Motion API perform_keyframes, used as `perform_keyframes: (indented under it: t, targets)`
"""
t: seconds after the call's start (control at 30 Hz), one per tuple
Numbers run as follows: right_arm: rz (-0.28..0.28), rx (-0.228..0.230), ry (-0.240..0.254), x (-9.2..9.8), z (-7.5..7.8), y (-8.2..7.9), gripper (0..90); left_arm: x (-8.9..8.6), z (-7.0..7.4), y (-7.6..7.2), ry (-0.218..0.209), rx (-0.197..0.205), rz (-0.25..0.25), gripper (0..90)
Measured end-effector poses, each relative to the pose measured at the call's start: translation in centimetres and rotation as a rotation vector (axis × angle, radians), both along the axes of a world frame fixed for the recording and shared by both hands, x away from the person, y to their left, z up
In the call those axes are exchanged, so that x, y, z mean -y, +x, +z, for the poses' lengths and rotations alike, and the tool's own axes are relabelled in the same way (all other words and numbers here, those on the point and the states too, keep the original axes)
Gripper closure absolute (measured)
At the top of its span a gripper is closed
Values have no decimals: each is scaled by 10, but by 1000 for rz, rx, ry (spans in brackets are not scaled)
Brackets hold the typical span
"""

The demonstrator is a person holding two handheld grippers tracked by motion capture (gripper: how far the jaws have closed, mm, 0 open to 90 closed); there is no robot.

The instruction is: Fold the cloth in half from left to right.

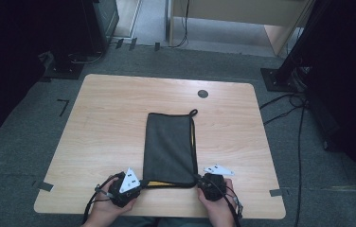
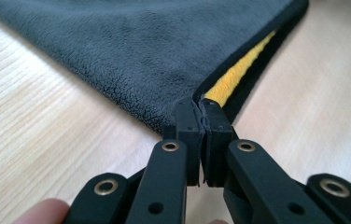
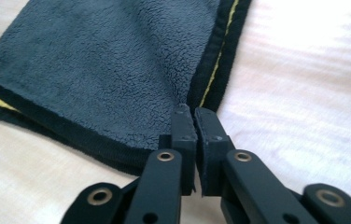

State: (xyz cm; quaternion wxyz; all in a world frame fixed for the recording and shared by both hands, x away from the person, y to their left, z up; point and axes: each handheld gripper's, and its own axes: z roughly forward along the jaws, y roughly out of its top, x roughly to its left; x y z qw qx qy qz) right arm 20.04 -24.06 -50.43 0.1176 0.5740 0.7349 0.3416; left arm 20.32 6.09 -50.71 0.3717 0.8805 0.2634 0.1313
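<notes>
Towel (image 1: 169, 146) corners at the near edge are being pinched by my left fingers (image 2: 188, 123) and right fingers (image 3: 186, 126), readying, I judge, a fold toward the desk's (image 1: 110, 123) far side.

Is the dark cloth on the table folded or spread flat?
Folded: the cloth lies doubled, its yellow inner face peeking between two black-edged layers.

No readable text is showing anywhere.
The grey plates (image 1: 129, 180) on the grippers, near the table's (image 1: 110, 123) near edge, are carrying small dark marks, too tiny to read; nothing else is bearing a label, brand or number.
</notes>
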Motion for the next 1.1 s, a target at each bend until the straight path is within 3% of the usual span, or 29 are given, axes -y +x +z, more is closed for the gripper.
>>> perform_keyframes:
  t: [0.03,0.07,0.13,0.2,0.27,0.33,0.4,0.47,0.53,0.6,0.67,0.7,0.77,0.87,0.93,0.97,1.0,1.03,1.1]
  targets:
    - [28,-13,-15,-3,1,-2,877,-4,-2,-6,37,8,-51,883]
    - [39,-15,-27,-4,2,-3,870,-7,-3,-9,39,13,-82,864]
    - [49,-17,-42,-5,4,-6,797,-14,-1,-12,5,3,-107,698]
    - [33,15,-24,-1,8,-5,732,-24,4,-7,-96,-36,-92,523]
    - [3,59,0,4,14,-1,693,-30,9,0,-175,-58,-38,479]
    - [-32,110,13,6,20,7,654,-29,9,9,-206,-66,32,449]
    - [-28,167,-12,3,23,23,620,-20,4,16,-181,-82,111,429]
    - [-35,199,-19,-2,22,44,570,-10,-2,19,-138,-104,123,412]
    - [-41,215,-5,-6,18,66,523,-2,-7,14,-46,-74,118,388]
    - [-53,213,-29,-10,7,88,503,0,-6,8,-22,-35,117,386]
    - [-47,149,-39,-14,-6,105,481,-3,-8,6,-23,-40,124,384]
    - [-38,148,-64,-16,-12,111,461,-5,-8,6,-37,-58,131,384]
    - [-18,197,-114,-16,-16,114,424,-6,-9,7,-42,-60,126,382]
    - [-85,197,-151,-4,-13,116,423,-6,-9,7,-42,-57,126,382]
    - [-95,179,-121,7,-11,120,411,-6,-9,7,-44,-56,126,382]
    - [-123,182,-134,11,-11,121,487,-6,-9,7,-44,-56,126,382]
    - [-160,191,-197,15,-10,122,476,-6,-9,6,-45,-55,126,382]
    - [-184,183,-200,20,-9,126,464,-6,-9,6,-45,-55,127,382]
    - [-204,185,-111,28,-6,134,454,-6,-10,6,-47,-53,126,382]
